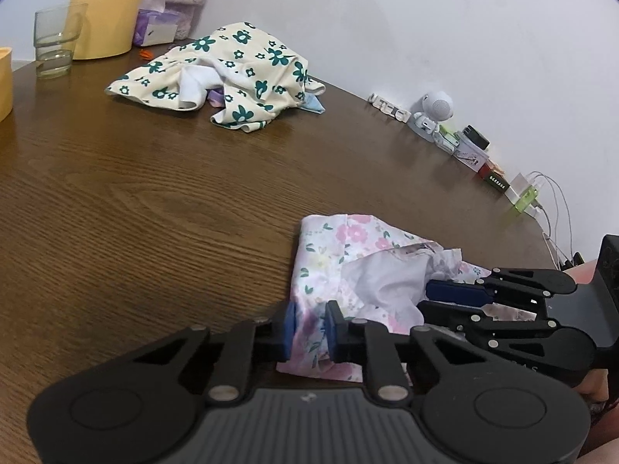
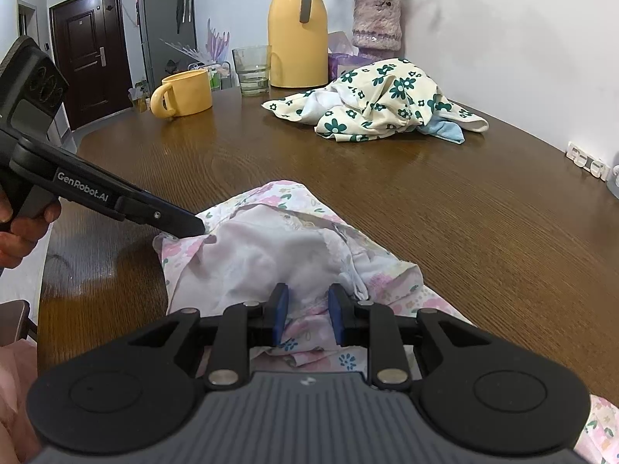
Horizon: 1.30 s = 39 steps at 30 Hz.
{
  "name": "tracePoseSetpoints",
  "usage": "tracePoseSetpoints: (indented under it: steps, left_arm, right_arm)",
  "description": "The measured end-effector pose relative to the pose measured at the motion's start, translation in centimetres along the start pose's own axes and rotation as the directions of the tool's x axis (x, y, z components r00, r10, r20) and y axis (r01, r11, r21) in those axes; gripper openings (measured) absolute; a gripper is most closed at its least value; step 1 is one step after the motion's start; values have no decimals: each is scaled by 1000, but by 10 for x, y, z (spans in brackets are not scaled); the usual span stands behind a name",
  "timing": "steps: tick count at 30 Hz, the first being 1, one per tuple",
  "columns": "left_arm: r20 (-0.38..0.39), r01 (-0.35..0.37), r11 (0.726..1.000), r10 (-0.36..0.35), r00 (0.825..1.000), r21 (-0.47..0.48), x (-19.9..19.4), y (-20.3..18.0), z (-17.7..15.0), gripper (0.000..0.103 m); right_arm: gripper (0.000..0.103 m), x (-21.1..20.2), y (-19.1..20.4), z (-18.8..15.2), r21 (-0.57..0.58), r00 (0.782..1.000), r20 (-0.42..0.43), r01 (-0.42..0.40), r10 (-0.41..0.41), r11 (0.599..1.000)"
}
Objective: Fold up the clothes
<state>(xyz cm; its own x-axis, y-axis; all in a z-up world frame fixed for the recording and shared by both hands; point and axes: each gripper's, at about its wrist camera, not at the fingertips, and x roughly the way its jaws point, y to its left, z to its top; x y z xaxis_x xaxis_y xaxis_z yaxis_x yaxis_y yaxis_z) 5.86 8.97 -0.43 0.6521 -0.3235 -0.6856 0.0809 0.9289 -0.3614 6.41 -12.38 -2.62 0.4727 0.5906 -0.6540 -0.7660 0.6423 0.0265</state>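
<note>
Pink floral garment [image 1: 348, 266] lies crumpled at the near edge of the wooden tabletop [image 1: 154, 201], white inner side showing. Left gripper [image 1: 311, 326] has its fingers parted w/ a fold of the pink fabric between the blue pads; can't tell if they pinch it. Right gripper [image 2: 307, 317] likewise sits apart over the same garment, cloth between the pads, grip unclear. Green-flowered clothes [image 2: 381, 102] are heaped toward the far edge, near a yellow jug [image 2: 297, 34], glass [image 2: 251, 69] and yellow mug [image 2: 185, 92].
</note>
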Motion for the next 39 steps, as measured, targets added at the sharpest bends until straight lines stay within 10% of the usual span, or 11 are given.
tracePoseSetpoints:
  steps: [16, 27, 39]
  left_arm:
    - [108, -114, 957, 88, 990, 266, -16, -40, 3, 1]
    - [105, -81, 939, 48, 993, 335, -17, -49, 13, 1]
    - [83, -4, 959, -21, 996, 282, -16, -42, 16, 8]
  right_arm:
    - [41, -46, 23, 22, -68, 988, 109, -101, 109, 992]
    - [41, 11, 81, 31, -323, 993, -60, -116, 102, 939]
    - [15, 27, 71, 23, -219, 992, -103, -93, 72, 971]
